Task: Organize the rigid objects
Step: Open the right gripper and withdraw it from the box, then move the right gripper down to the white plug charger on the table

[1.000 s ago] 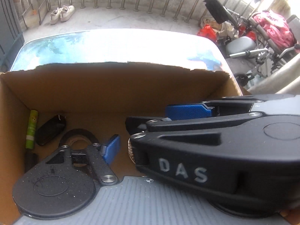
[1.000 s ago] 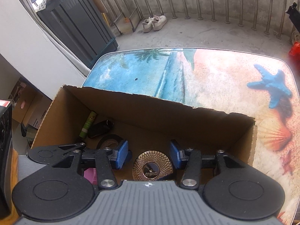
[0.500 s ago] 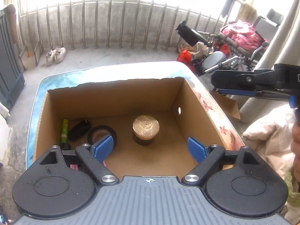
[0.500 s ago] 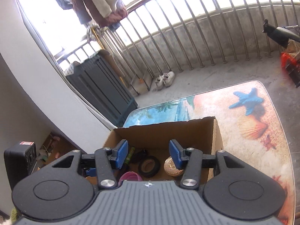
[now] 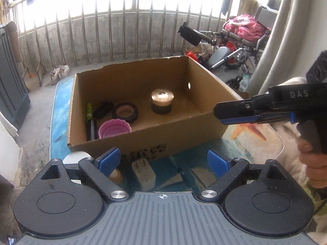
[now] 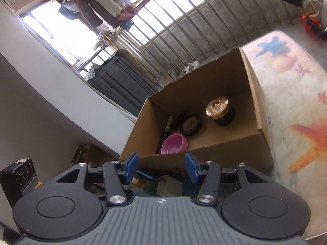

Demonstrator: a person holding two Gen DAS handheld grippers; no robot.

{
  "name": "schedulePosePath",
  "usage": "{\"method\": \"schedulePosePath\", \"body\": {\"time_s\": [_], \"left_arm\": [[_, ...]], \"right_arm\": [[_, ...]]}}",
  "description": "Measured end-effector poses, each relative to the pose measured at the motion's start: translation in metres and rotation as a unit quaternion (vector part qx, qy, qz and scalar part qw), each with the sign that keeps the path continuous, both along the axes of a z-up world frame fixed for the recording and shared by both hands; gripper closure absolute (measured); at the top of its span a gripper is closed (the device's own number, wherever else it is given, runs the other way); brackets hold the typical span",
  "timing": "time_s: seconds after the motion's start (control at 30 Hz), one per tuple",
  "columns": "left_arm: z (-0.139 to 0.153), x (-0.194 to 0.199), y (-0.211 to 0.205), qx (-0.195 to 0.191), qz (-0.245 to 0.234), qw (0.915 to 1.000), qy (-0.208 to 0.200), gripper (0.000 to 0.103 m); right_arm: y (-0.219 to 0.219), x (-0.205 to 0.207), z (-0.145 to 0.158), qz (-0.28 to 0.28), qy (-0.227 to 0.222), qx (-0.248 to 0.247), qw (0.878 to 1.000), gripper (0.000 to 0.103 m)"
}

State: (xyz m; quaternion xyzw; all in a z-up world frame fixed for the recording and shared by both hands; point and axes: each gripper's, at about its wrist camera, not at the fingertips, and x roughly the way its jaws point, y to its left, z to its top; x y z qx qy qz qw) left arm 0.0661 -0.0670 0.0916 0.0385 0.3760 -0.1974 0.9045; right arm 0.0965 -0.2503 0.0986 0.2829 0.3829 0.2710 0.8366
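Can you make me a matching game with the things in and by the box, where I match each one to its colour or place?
Things:
1. jar
2. bowl
3. tape
4. plug

Matches:
A. pink, at the box's near wall
B. white, outside the box on the table
C. gold lid, standing alone in the box
D. black ring, lying flat in the box

Pairs: 1-C, 2-A, 3-D, 4-B
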Motion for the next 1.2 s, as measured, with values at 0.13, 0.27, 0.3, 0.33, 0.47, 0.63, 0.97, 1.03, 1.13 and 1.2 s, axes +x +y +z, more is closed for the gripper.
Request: {"method": "schedulePosePath", "body": {"time_s": [0.13,0.27,0.3,0.33,0.47,0.63,0.97,1.03,1.13,1.2], "left_arm": [[-0.023,-0.007,0.001,0.014,-0.005,0.9998,0.014,0.01],[-0.048,-0.011,0.0,0.019,-0.007,0.9995,0.024,0.014],[-0.053,-0.01,-0.001,0.026,-0.006,0.9993,0.024,0.016],[-0.06,-0.01,-0.002,0.035,-0.005,0.9991,0.026,0.018],[-0.075,-0.006,-0.002,0.035,-0.005,0.9989,0.032,0.023],[-0.081,-0.001,-0.003,0.037,0.0,0.9989,0.031,0.023],[-0.079,-0.004,-0.003,0.012,-0.012,0.999,0.041,0.025],[-0.078,-0.008,-0.005,0.012,-0.019,0.9989,0.04,0.024],[-0.076,-0.014,-0.009,0.009,-0.033,0.9986,0.039,0.024],[-0.075,-0.018,-0.012,0.006,-0.045,0.9982,0.04,0.024]], "right_arm": [[0.031,0.002,-0.026,0.029,0.04,-0.006,0.999,0.05],[0.057,0.004,-0.049,0.048,0.067,-0.02,0.996,0.05],[0.062,0.005,-0.054,0.048,0.075,-0.023,0.996,0.05],[0.066,0.007,-0.058,0.049,0.08,-0.026,0.995,0.051],[0.078,0.015,-0.069,0.055,0.092,-0.033,0.994,0.053],[0.092,0.024,-0.075,0.066,0.099,-0.05,0.992,0.056],[0.101,0.025,-0.082,0.08,0.11,-0.064,0.989,0.063],[0.097,0.022,-0.08,0.078,0.109,-0.068,0.989,0.063],[0.089,0.016,-0.077,0.072,0.109,-0.071,0.989,0.063],[0.082,0.011,-0.076,0.068,0.109,-0.071,0.989,0.063]]}}
